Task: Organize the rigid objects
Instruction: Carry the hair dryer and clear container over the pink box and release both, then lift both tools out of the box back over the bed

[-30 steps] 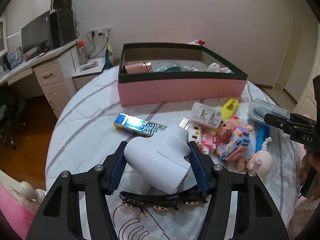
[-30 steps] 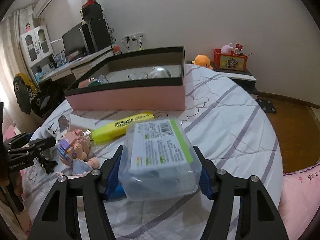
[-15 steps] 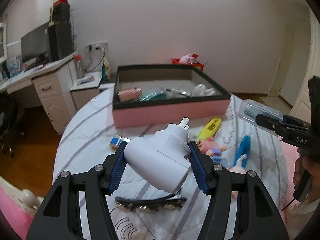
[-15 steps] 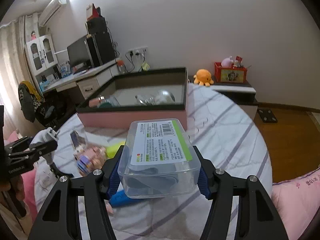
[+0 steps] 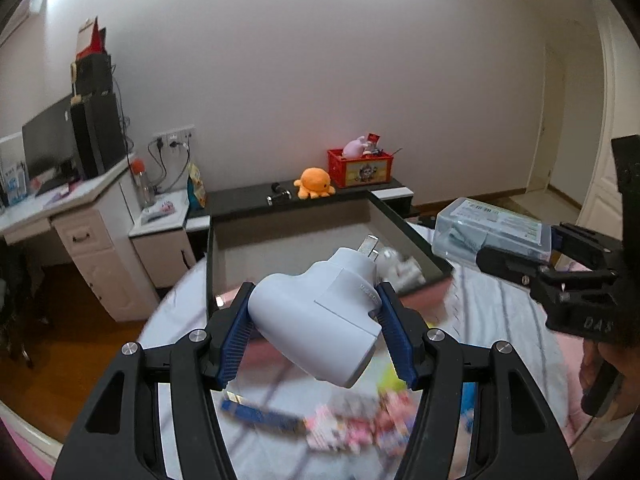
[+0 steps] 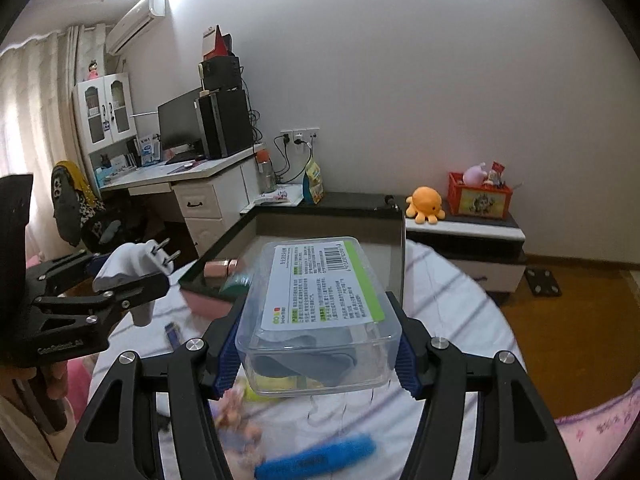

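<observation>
My left gripper [image 5: 316, 336] is shut on a white plug adapter [image 5: 320, 320] with metal prongs, held high above the bed; it also shows in the right wrist view [image 6: 132, 264]. My right gripper [image 6: 316, 348] is shut on a clear plastic box [image 6: 316, 312] with a white and green label; the box also shows in the left wrist view [image 5: 492, 236]. The pink box with a dark rim [image 5: 416, 248] lies ahead below both grippers, with a pink bottle [image 6: 222, 268] and white items [image 5: 400, 268] inside.
Blurred toys [image 5: 360, 424], a blue packet [image 5: 260, 416] and a blue marker [image 6: 316, 460] lie on the striped bed cover [image 5: 500, 320]. A desk with monitor [image 6: 180, 128] stands left; a low shelf holds an orange plush [image 6: 426, 204] and red crate [image 6: 480, 196].
Both grippers have lifted their objects well above the bed and moved toward the pink box. The toys have dropped low in both views.
</observation>
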Demonstrator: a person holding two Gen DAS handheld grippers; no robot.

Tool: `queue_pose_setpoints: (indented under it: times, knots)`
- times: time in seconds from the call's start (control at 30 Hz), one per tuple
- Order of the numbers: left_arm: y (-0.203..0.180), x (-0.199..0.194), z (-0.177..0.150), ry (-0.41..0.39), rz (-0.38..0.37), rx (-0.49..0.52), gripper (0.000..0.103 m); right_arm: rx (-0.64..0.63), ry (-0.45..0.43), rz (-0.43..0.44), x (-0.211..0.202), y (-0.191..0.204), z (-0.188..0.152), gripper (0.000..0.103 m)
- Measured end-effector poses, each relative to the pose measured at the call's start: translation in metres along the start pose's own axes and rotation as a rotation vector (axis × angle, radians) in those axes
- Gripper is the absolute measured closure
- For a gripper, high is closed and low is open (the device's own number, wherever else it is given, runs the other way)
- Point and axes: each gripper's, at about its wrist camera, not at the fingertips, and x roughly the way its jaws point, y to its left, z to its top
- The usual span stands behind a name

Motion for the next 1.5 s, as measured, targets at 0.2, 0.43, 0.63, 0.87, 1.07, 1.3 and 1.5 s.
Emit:
queue_pose_setpoints:
  times: [0.2, 0.43, 0.63, 0.87, 1.07, 1.3, 1.5]
  knots:
    - [0.013, 0.059, 0.038, 0.07, 0.016, 0.022, 0.042, -0.032, 0.041, -0.002, 0.048, -0.004, 0.032, 0.039]
    - [0.036, 0.155, 0.06, 0.252, 0.063, 0.024, 0.042, -0.044, 0.167, -0.021, 0.124, -0.017, 0.053, 0.039]
    - [0.046, 0.218, 0.054, 0.394, 0.081, 0.026, 0.042, -0.053, 0.342, -0.05, 0.192, -0.024, 0.049, 0.039]
    - [0.046, 0.239, 0.048, 0.417, 0.147, 0.034, 0.03, -0.049, 0.425, -0.071, 0.219, -0.031, 0.04, 0.039]
    - [0.052, 0.213, 0.052, 0.348, 0.125, -0.02, 0.02, -0.031, 0.373, -0.063, 0.201, -0.031, 0.046, 0.025]
    - [0.043, 0.114, 0.059, 0.153, 0.147, -0.022, 0.005, -0.025, 0.246, -0.021, 0.132, -0.013, 0.057, 0.025]
    - [0.02, 0.014, 0.05, -0.027, 0.2, 0.011, 0.0, -0.052, 0.087, -0.016, 0.041, 0.012, 0.055, 0.02]
